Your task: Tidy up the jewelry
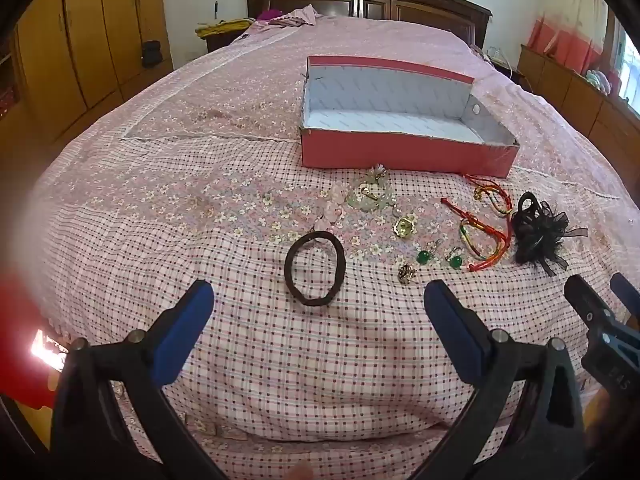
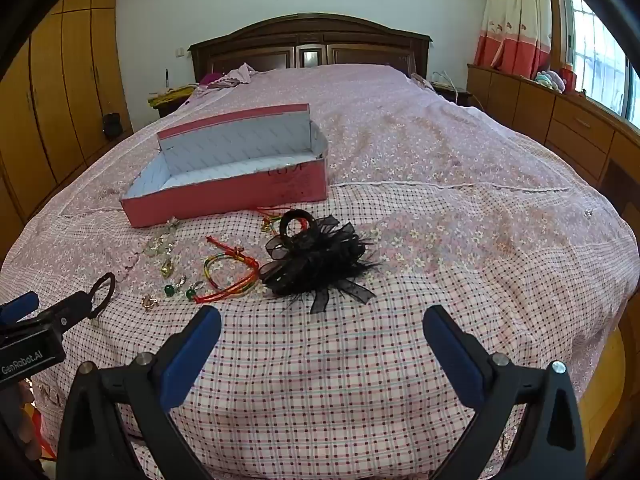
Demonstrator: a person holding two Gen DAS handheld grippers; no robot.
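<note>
An open pink box (image 1: 404, 158) (image 2: 224, 204) with a pale lining lies on the bed. Jewelry lies in front of it: a dark hair tie (image 1: 315, 268) (image 2: 102, 292), a black lace hair clip (image 1: 538, 232) (image 2: 316, 260), red and multicolour cord bracelets (image 1: 486, 232) (image 2: 230, 272), two green bead earrings (image 1: 438, 258) (image 2: 180, 290), a gold ring (image 1: 405, 226), a small metal piece (image 1: 406, 274) (image 2: 150, 302) and pale flower pieces (image 1: 370, 196). My left gripper (image 1: 318, 304) is open just short of the hair tie. My right gripper (image 2: 322, 332) is open just short of the black clip.
The bed has a pink checked and flowered cover (image 1: 200, 200). A dark wooden headboard (image 2: 310, 46) is at the far end. Yellow wardrobes (image 1: 80, 52) stand on the left, a low wooden cabinet (image 2: 560, 120) under the window on the right.
</note>
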